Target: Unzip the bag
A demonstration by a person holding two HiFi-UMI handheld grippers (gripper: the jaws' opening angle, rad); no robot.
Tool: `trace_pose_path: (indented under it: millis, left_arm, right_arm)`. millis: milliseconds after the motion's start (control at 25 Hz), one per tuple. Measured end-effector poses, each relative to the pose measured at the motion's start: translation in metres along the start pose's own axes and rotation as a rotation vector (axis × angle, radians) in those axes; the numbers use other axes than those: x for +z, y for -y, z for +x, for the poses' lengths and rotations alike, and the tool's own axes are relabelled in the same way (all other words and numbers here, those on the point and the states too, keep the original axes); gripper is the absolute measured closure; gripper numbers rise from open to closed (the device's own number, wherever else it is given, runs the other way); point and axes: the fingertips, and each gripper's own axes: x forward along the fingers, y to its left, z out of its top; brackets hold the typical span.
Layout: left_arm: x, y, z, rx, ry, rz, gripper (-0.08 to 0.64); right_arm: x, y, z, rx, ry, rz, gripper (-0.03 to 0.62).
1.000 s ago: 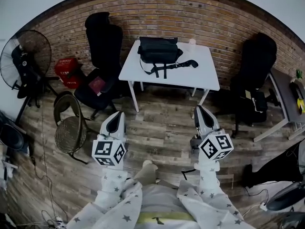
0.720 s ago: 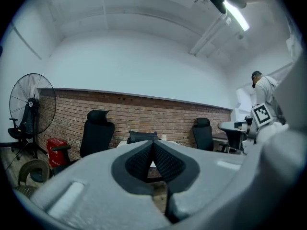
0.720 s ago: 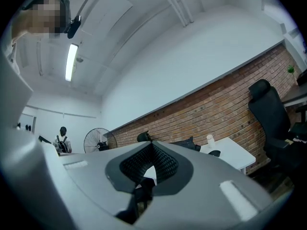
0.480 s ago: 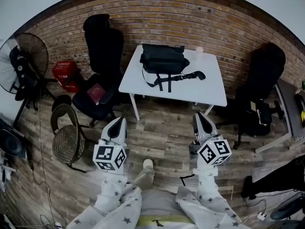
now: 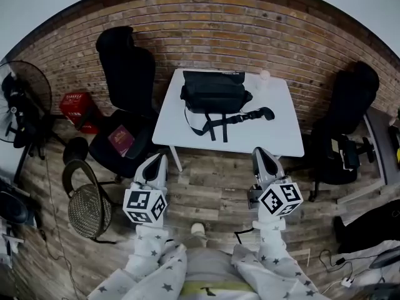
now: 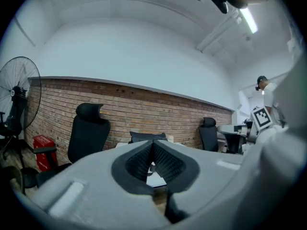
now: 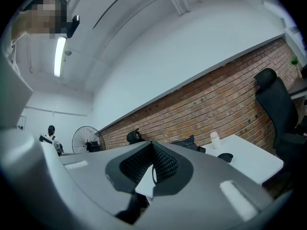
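L gripper (image 5: 156, 162) hangs low over the floor (image 5: 206, 183), fingers (image 6: 138, 161) clenched on nothing; nothing's in reach to grab. Bag (image 5: 214, 91) sits at the back of the table (image 5: 278, 133), well ahead, strap (image 5: 219, 120) trailing toward me; can't see the zip. R gripper (image 5: 262, 155) is clenched too, empty. Both are parked for the approach, I reckon.

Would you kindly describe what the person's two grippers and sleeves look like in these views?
Both the left gripper and the right gripper have pale grey, tapering shells with black ribbed pads inside. Each carries a white cube printed with black square markers. The sleeves are light grey with small dark stars.
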Motion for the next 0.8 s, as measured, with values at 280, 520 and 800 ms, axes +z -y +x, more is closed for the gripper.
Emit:
trace_pose_path:
  millis: [280, 520, 800]
  left_arm:
    - [-0.001, -0.021, 0.056, -0.077, -0.022, 0.032, 0.561]
    - [-0.005, -0.040, 0.086, -0.080, -0.052, 0.017, 0.561]
    - [-0.021, -0.067, 0.124, -0.047, -0.085, -0.035, 0.561]
  right_arm:
    - [-0.005, 0.009, 0.054, 0.009, -0.006, -0.041, 0.586]
    - [-0.021, 0.013, 0.093, 0.051, -0.049, -0.031, 0.586]
    - [-0.050, 0.028, 0.154, 0.090, -0.118, -0.030, 0.584]
